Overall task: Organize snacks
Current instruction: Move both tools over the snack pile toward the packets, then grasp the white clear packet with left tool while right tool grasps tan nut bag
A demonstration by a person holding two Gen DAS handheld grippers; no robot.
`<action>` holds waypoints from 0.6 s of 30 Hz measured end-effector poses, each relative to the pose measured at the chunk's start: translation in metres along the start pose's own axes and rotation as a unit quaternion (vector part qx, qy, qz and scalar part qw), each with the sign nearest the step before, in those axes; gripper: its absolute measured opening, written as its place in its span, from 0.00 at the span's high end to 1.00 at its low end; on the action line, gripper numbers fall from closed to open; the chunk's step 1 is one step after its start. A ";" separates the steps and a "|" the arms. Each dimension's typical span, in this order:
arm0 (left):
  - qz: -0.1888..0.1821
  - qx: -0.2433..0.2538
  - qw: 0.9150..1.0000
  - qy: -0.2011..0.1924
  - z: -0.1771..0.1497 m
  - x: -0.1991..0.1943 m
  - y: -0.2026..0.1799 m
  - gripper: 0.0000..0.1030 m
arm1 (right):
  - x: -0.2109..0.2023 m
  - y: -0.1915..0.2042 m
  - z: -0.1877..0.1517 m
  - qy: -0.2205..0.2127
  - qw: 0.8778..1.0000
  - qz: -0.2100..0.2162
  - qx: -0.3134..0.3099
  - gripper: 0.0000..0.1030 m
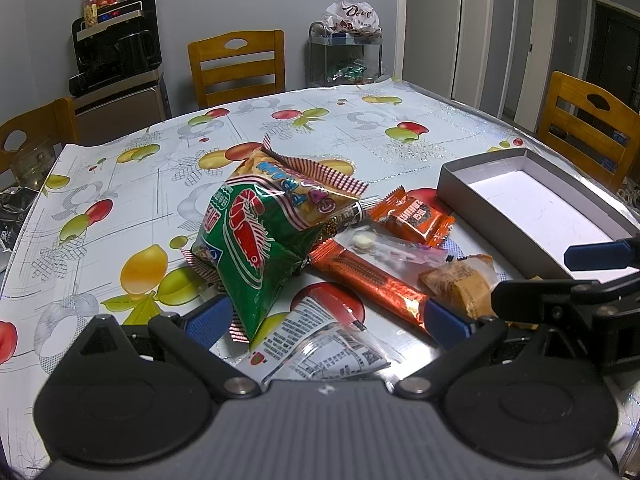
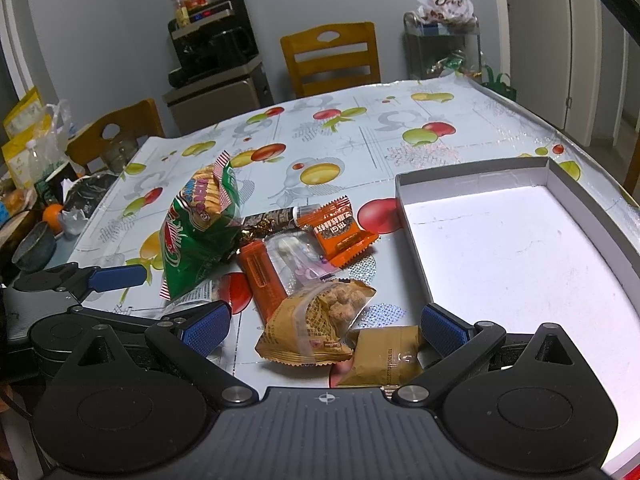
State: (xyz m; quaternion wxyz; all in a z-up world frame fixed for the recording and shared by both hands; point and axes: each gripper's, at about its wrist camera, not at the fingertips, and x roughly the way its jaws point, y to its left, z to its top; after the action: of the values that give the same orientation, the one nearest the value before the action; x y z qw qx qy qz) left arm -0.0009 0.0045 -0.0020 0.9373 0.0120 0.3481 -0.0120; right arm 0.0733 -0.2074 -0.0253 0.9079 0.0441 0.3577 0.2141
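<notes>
A pile of snacks lies on the fruit-print tablecloth [image 1: 120,184]. My left gripper [image 1: 328,320] is open, low over the table. Between its pads are the corner of a green prawn cracker bag [image 1: 248,248], a white printed packet [image 1: 320,336] and the end of a long orange bar [image 1: 372,280]. My right gripper [image 2: 324,328] is also open, around a tan packet of nuggets [image 2: 320,320] and a brown packet [image 2: 384,356]. An orange square packet [image 2: 342,232] and a clear candy packet [image 2: 296,256] lie behind. A shallow grey box [image 2: 520,260] with nothing in it sits to the right.
Wooden chairs [image 1: 236,64] stand at the far, left and right sides of the table. A drinks machine [image 1: 116,48] and a wire cart [image 1: 344,56] with a plastic bag line the back wall. A bowl [image 2: 34,244], an orange and bags crowd a surface left of the table.
</notes>
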 end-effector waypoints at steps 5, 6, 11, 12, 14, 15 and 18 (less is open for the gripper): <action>-0.005 -0.001 1.000 0.002 -0.001 0.001 0.001 0.00 | 0.002 -0.002 -0.003 -0.002 1.000 0.004 0.000 0.00; -0.008 -0.001 1.000 0.002 -0.001 0.002 0.002 0.00 | 0.002 -0.003 -0.004 -0.003 1.000 0.005 0.000 0.00; -0.014 0.022 1.000 -0.006 -0.004 0.004 0.003 0.00 | 0.004 -0.005 -0.006 -0.014 1.000 -0.004 -0.013 0.00; -0.010 0.031 0.999 -0.009 -0.006 0.004 0.004 0.00 | 0.004 -0.005 -0.007 -0.018 1.000 -0.005 -0.017 0.00; -0.002 0.041 0.999 -0.015 -0.009 0.004 0.008 0.00 | 0.003 -0.005 -0.007 -0.023 0.999 -0.013 -0.029 0.00; -0.002 0.043 0.999 -0.018 -0.008 0.003 0.009 0.00 | 0.003 -0.006 -0.006 -0.025 0.999 -0.019 -0.034 0.00; -0.023 0.046 0.998 -0.025 -0.010 0.000 0.017 0.00 | 0.004 -0.010 -0.005 -0.025 0.999 -0.012 -0.035 0.00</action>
State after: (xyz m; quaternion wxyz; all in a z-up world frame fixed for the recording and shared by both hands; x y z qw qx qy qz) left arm -0.0068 0.0221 -0.0099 0.9435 0.0465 0.3243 -0.0495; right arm 0.0765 -0.2148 -0.0337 0.9200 0.0133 0.3278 0.2144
